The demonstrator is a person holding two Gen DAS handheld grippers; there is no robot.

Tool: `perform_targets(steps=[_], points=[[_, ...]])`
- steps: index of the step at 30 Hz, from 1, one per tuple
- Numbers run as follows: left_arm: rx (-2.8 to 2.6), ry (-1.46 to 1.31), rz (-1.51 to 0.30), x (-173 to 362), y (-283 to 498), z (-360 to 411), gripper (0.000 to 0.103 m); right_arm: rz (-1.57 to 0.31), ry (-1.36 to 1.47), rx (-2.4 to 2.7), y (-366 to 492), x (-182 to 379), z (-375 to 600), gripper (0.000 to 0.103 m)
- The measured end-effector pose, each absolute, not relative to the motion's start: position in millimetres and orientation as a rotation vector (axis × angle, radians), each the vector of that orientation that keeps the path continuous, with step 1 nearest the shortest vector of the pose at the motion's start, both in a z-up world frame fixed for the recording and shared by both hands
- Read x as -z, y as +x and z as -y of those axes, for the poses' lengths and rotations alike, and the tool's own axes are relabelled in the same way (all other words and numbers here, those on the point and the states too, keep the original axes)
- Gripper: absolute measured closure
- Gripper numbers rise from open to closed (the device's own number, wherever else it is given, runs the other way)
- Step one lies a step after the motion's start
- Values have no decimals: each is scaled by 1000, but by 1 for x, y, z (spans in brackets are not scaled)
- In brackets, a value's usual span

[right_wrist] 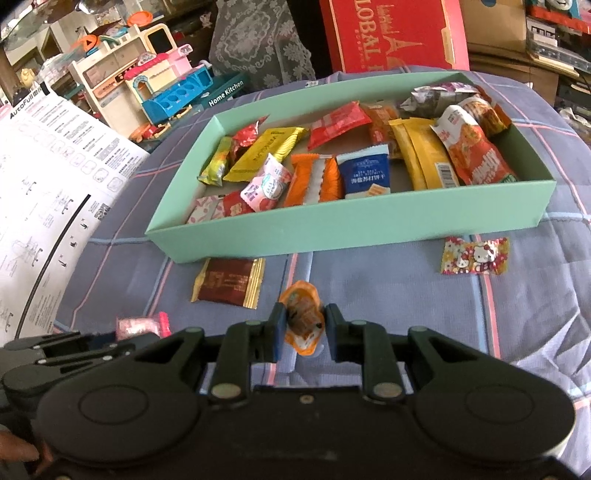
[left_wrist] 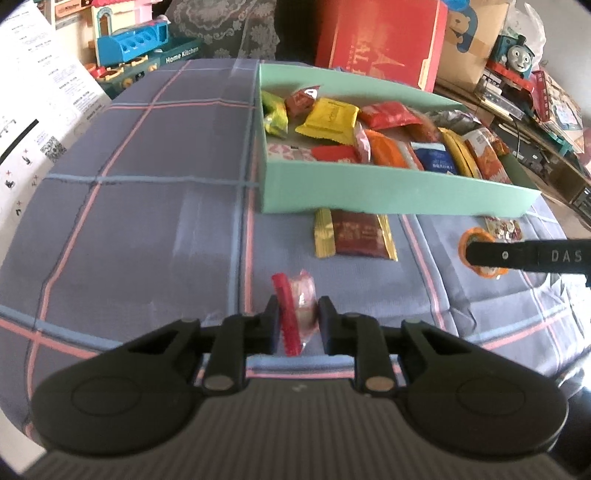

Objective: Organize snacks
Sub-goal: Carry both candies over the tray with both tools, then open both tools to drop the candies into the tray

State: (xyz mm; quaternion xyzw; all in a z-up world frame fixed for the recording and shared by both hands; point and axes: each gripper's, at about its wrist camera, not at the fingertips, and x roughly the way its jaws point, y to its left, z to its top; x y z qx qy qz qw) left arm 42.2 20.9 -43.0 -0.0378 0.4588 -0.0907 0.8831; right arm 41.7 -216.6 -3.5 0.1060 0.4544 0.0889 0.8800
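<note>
A mint-green box holding several snack packets sits on the checked cloth. My left gripper is shut on a small pink and red candy packet, seen again at the lower left of the right wrist view as the pink packet. My right gripper is shut on a small orange packet; the orange packet also shows behind the right gripper's finger. A maroon and gold packet lies just in front of the box. A Hello Kitty packet lies to the right.
A printed instruction sheet lies along the left edge. Behind the cloth stand a toy kitchen set, a red carton and cardboard boxes. A toy train sits on a cluttered shelf at the far right.
</note>
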Motion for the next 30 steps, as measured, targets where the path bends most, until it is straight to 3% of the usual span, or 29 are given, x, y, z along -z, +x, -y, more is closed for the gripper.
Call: perform_targets(steps=[3,16,30], points=[[187,-75,-941,41,37,-19,89,-944,220,-184,40,2,216,81],[240,-96,-862,-2,37,-14,90,-893,256,-254,41,-30,214,81],[237,-63,-774,-39,144,4,90,-856,352,-248,118,-56,221,81]])
